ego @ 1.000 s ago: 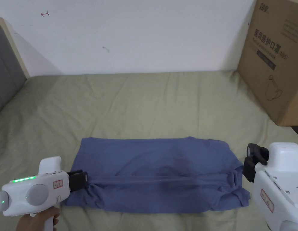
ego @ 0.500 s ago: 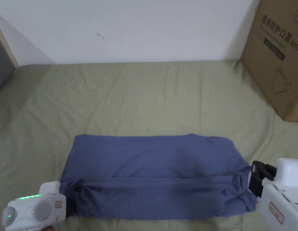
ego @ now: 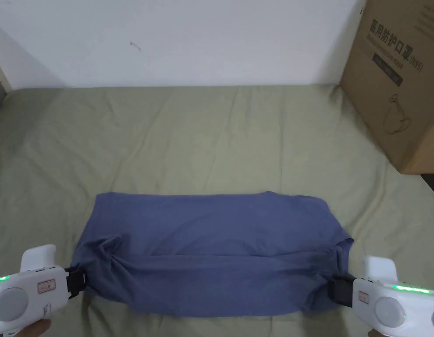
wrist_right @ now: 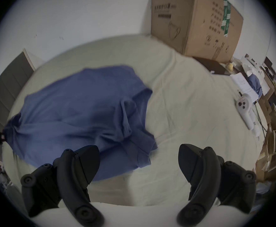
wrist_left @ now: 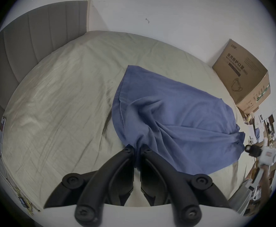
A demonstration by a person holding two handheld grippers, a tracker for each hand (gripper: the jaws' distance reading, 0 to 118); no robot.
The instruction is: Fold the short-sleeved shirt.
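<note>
A blue short-sleeved shirt [ego: 211,250] lies lengthwise on the bed, folded into a long band with a bunched ridge along its near half. My left gripper [ego: 82,281] is at the shirt's left end. In the left gripper view its jaws [wrist_left: 137,148] are shut on a gathered pinch of the shirt [wrist_left: 175,124]. My right gripper [ego: 336,292] sits at the shirt's right end. In the right gripper view its jaws [wrist_right: 138,148] stand wide open, the left one over the edge of the shirt [wrist_right: 76,102] and the right one over bare sheet.
The olive bed sheet [ego: 211,140] spreads beyond the shirt to a white wall. A large cardboard box [ego: 396,79] stands at the back right corner. A grey headboard [wrist_left: 35,42] is on the left. A white controller [wrist_right: 247,112] lies near the bed's right edge.
The left gripper has moved left and nearer with the shirt's left end, stretching it. The right gripper has come down to the shirt's right end. The camera has shifted too.
</note>
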